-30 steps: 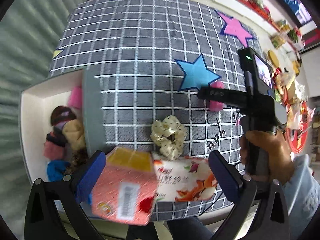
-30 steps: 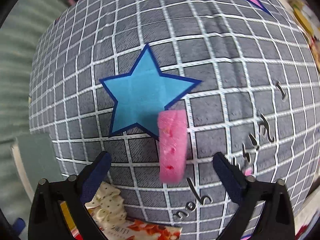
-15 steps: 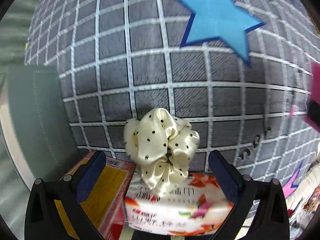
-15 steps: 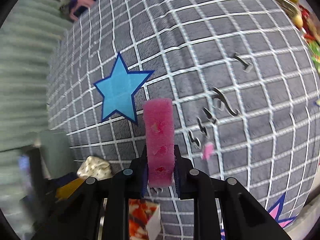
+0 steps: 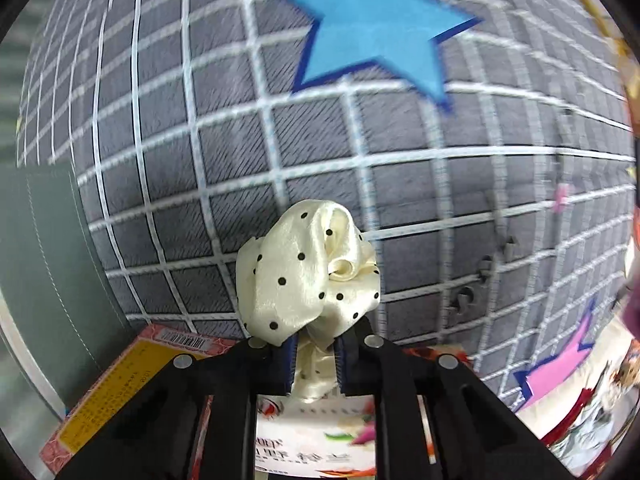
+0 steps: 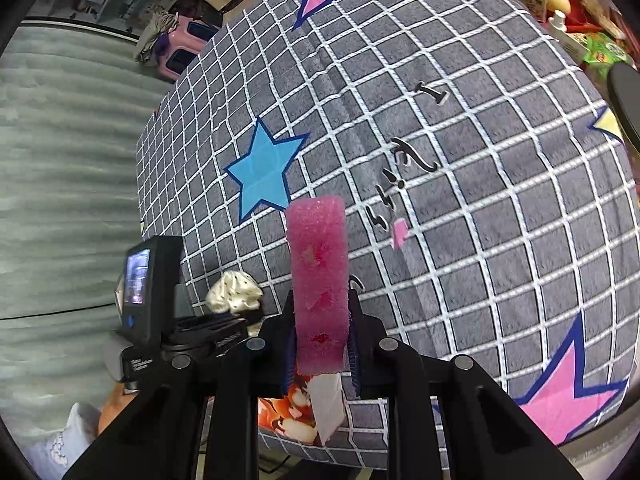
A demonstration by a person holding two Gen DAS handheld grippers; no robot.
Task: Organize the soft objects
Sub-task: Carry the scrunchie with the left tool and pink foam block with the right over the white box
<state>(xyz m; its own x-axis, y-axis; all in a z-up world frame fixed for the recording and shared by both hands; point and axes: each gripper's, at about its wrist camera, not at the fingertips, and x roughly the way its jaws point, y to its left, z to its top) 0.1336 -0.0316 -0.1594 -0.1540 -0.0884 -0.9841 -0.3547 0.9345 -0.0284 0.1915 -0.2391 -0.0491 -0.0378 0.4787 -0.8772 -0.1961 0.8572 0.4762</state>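
My left gripper is shut on a cream scrunchie with black dots, held just above the grey checked cloth. The scrunchie also shows in the right wrist view, beside the left gripper's body. My right gripper is shut on a pink sponge strip that stands upright between the jaws, lifted above the cloth.
A grey-green box wall stands at the left. A red and yellow carton and a tissue pack lie at the cloth's near edge; the tissue pack also shows under my right gripper. Cluttered shelves are at the far right.
My left gripper closed on the scrunchie and began lifting it. My right gripper, shut on the pink sponge, rose and pulled back from the cloth.
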